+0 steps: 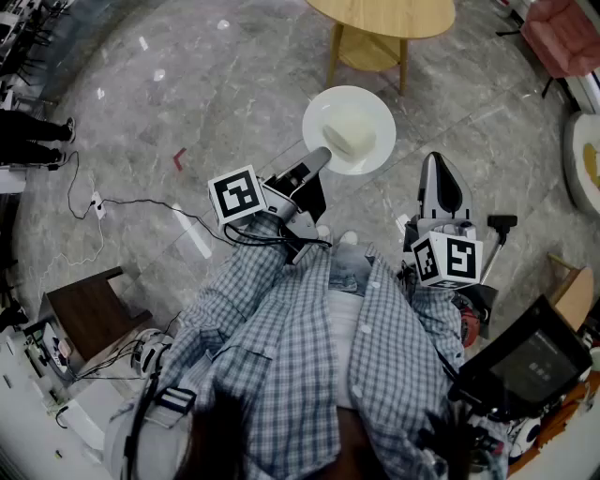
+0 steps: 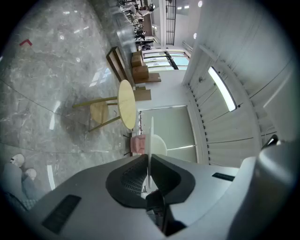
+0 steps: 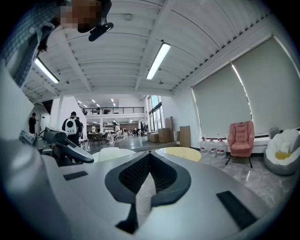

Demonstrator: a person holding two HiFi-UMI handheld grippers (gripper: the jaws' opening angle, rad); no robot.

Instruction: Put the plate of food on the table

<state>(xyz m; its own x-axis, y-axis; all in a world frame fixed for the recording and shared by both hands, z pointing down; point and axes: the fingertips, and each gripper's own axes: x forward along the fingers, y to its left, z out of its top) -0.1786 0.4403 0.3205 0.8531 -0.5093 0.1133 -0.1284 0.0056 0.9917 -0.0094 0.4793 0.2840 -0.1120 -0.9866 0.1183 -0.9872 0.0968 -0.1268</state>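
- Clamping the near-left rim of the plate, the left gripper has its jaws shut on the thin white edge. The left gripper view shows that edge as a line running straight out between the jaws.
- Held out in front of the person, the plate faces up over the grey floor, with a pale lump of food sitting near its middle.
- Being round, the plate has no long axis to line up. What matters is that it reaches out from the gripper toward the far right, the same way the table lies.
- Farther off and a little right, the round wooden table has its near edge just beyond the plate's far rim. The plate is not yet over the top, so my judgement is that the next move is a carry forward, and perhaps a lift, though the height gap is hard to read from above.
- Right of the plate and apart from it, the right gripper has its jaws together on nothing. The left gripper is the one nearer the table.
- No brand or readable writing shows. The only print is the black-and-white square markers on the gripper cubes.
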